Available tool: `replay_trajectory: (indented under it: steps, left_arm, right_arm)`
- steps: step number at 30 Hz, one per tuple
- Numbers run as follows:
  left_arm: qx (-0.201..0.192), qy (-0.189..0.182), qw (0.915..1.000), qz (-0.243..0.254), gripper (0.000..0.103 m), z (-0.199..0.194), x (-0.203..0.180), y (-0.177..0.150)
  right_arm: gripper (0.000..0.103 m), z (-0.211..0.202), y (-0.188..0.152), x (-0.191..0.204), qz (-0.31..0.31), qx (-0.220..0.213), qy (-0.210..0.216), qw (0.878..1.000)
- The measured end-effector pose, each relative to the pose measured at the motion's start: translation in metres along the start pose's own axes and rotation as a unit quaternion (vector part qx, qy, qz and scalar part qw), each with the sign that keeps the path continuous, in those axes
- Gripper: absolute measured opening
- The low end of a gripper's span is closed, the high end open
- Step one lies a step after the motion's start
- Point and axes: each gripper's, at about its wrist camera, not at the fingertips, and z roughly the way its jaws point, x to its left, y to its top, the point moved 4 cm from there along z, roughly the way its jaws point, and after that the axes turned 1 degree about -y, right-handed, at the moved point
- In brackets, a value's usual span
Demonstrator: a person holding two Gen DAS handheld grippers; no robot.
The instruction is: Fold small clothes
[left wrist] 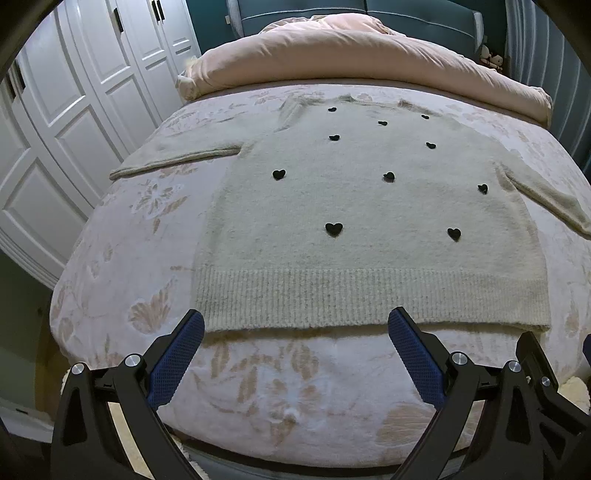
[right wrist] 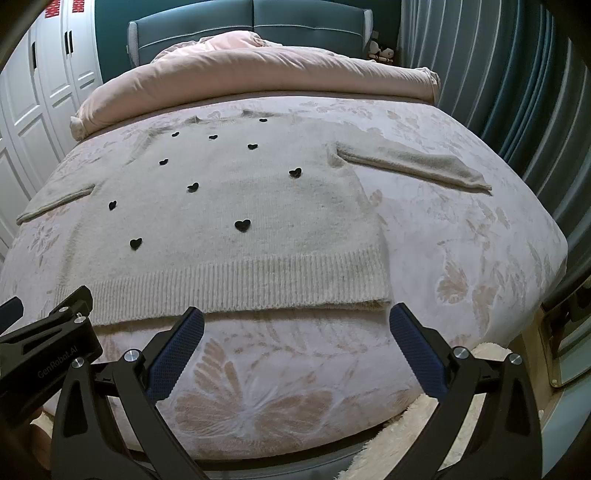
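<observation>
I see dim, cool, even light in both views, with no hard shadows or glare. The sweater (left wrist: pixel 354 229) is in sharp focus. Fisheye distortion bends the wardrobe doors (left wrist: pixel 74 122) at left, and black vignetting fills the corners.

You're in a home bedroom: a bed with a pale floral-patterned cover (left wrist: pixel 295 387), a rolled-back pink duvet (left wrist: pixel 351 55), a teal padded headboard (right wrist: pixel 258 22), white panelled wardrobe doors (left wrist: pixel 74 110) and blue-grey curtains (right wrist: pixel 498 92) alongside.
</observation>
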Motion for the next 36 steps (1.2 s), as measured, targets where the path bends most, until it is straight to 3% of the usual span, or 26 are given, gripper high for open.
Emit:
replay_trajectory:
  steps: [36]
  left_arm:
    - [0.002,0.004,1.0,-0.003,0.098,0.0005,0.0077,-0.0046]
  right_arm:
    - [0.098,0.0012,-0.0059,0.0006,0.003,0.003,0.002,1.0]
